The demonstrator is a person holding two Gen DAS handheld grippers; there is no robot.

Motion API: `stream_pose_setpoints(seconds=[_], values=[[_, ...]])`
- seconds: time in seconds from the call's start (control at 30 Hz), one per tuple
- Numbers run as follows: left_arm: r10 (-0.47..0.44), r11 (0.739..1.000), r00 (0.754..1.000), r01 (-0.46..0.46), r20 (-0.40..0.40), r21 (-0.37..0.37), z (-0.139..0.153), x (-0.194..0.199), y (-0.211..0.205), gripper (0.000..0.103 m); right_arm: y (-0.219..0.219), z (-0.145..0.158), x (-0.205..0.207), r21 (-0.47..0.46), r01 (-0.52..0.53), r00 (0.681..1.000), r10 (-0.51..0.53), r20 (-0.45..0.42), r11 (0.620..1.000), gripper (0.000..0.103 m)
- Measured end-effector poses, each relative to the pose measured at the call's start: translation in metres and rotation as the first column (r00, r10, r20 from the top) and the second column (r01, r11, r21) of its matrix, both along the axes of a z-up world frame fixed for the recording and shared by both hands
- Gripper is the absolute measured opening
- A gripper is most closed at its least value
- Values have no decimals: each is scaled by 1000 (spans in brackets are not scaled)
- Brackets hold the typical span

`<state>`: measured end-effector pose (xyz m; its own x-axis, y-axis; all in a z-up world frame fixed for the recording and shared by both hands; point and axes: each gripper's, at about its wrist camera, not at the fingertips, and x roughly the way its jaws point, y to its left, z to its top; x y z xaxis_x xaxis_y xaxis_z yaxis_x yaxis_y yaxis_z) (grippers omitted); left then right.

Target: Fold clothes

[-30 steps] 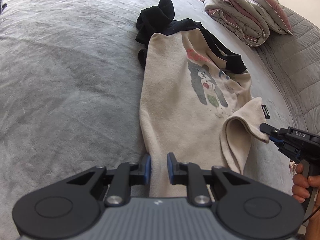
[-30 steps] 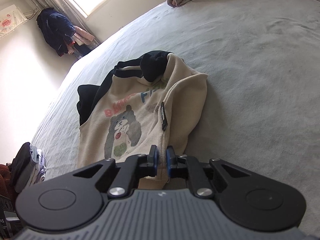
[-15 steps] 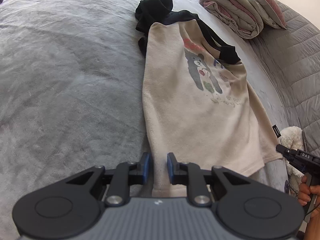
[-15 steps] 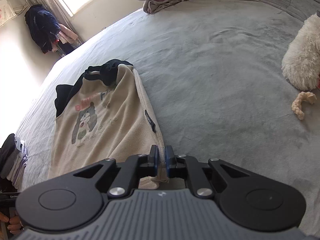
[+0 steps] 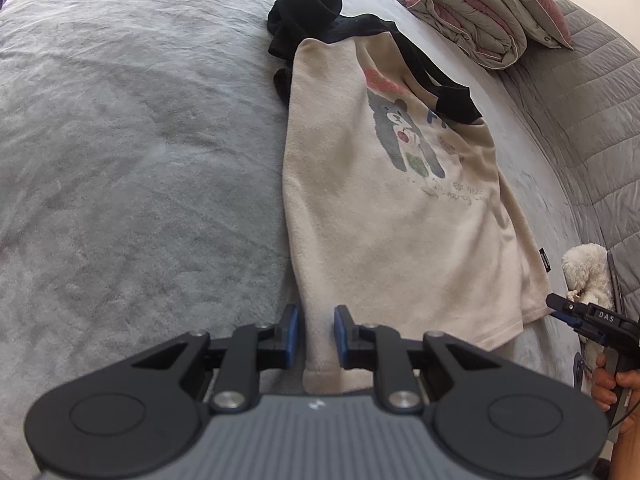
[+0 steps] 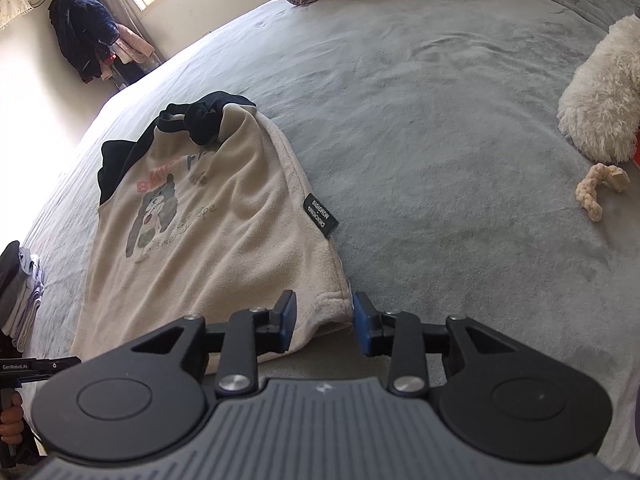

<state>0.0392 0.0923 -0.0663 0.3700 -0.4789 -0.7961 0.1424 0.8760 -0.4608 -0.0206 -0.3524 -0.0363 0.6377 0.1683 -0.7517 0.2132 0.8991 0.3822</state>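
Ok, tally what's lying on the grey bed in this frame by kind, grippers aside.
Garments laid out: 1, the cream fleece sweatshirt with black sleeves and a bear print
Folded bedding: 1, the rolled grey and pink duvet
Toys: 2, the white fluffy plush toy and the beige knotted rope toy
Total: 4

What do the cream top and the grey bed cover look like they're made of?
Cream top: likely fleece, matte with a fuzzy nap and a thick soft hem. Grey bed cover: looks like plush or velvety fabric, its short pile showing brushed light and dark streaks.
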Motion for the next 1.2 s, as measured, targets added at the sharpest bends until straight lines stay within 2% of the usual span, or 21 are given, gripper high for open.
stream_pose_setpoints(seconds=[0.07, 0.13, 0.17, 0.2, 0.27, 0.37, 0.57, 0.77, 0.93, 1.2], values=[[-4, 1000, 1000, 4, 2, 2, 0, -2, -3, 17, 2, -5, 3, -26, 3, 1000, -3, -2, 1000, 35], [-1, 1000, 1000, 1, 16, 28, 0, -5, -8, 9, 4, -8, 6, -50, 6, 1000, -6, -1, 999, 34], [0, 999, 1000, -1, 23, 41, 0, -6, -10, 5, 4, -9, 7, -61, 7, 1000, -7, 1, 998, 23], [1, 999, 1000, -2, 30, 54, 0, -8, -12, 5, 5, -10, 8, -72, 8, 1000, -8, 3, 997, 16], [3, 997, 999, -6, 46, 79, 2, -11, -16, 4, 7, -8, 8, -86, 6, 1000, -5, 11, 996, 15], [16, 995, 997, -25, 81, 100, 14, -15, -11, 4, 6, 1, 1, -72, 16, 999, -14, 31, 997, 13], [72, 995, 992, -78, 103, 56, 36, -27, 7, 4, 5, 25, -19, -5, 17, 998, -16, 61, 1000, 12], [66, 994, 987, -77, 144, 73, 63, -46, 11, 4, 12, 40, -36, 21, -28, 997, 27, 71, 999, 12], [55, 994, 990, -66, 129, 82, 58, -58, 14, 4, 19, 47, -51, -7, -69, 995, 69, 70, 998, 12], [37, 994, 994, -47, 98, 96, 46, -78, 18, 4, 16, 33, -64, -15, -78, 997, 78, 27, 997, 12]])
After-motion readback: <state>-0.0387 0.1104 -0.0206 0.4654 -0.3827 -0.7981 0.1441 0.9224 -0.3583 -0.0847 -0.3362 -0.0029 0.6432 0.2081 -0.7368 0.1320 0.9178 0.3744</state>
